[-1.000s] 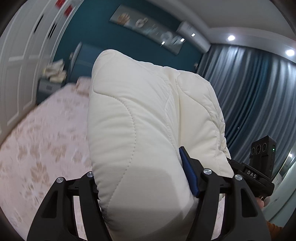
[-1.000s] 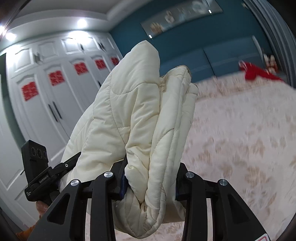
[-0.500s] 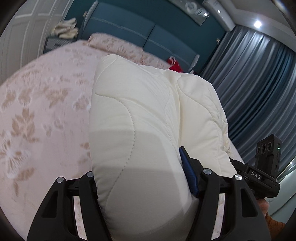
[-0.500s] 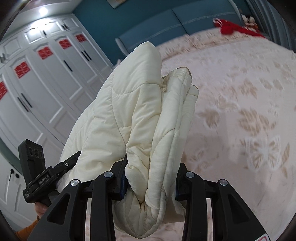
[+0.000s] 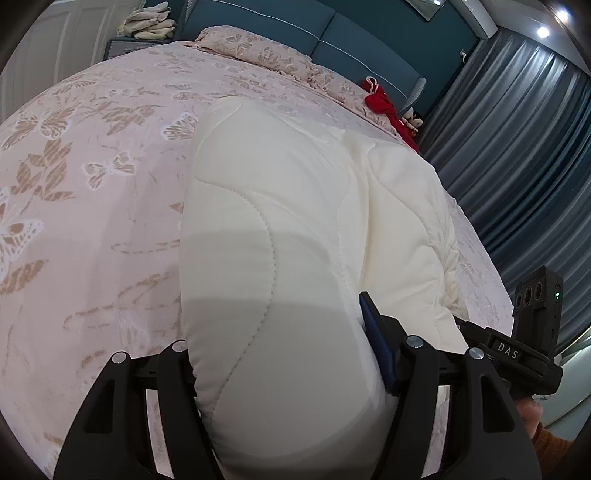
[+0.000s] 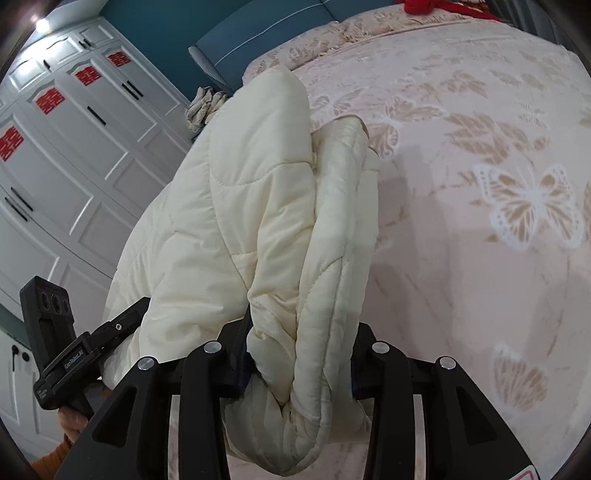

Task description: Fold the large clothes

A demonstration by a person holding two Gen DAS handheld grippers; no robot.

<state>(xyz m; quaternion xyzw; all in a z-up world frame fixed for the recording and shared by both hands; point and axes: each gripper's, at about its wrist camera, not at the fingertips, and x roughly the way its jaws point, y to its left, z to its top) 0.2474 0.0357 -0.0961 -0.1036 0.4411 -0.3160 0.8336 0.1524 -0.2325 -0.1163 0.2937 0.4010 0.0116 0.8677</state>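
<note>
My left gripper (image 5: 284, 369) clamped the coat (image 5: 295, 229); my right gripper (image 6: 299, 362) pinched its bunched edge, jaws lately easing wider; beyond lay the bed (image 5: 92, 184); that thick fold might have slipped out, undoing the fold.

A: What's around the room?

B: A bed (image 5: 92, 221) under a pink cover with tan leaves and white butterflies, a matching pillow (image 5: 258, 55) at its head against a blue padded headboard (image 5: 362, 37).

A: Anything lying on it?

B: A red cloth (image 5: 384, 105) near the far corner, beside grey-blue curtains (image 5: 517, 147).

A: And the other side?

B: A white wardrobe (image 6: 74, 147) with black handles and red paper cutouts (image 6: 50, 101) on its doors. Pale folded cloths (image 5: 147, 24) are piled on a nightstand (image 5: 122, 46) by the headboard.
</note>
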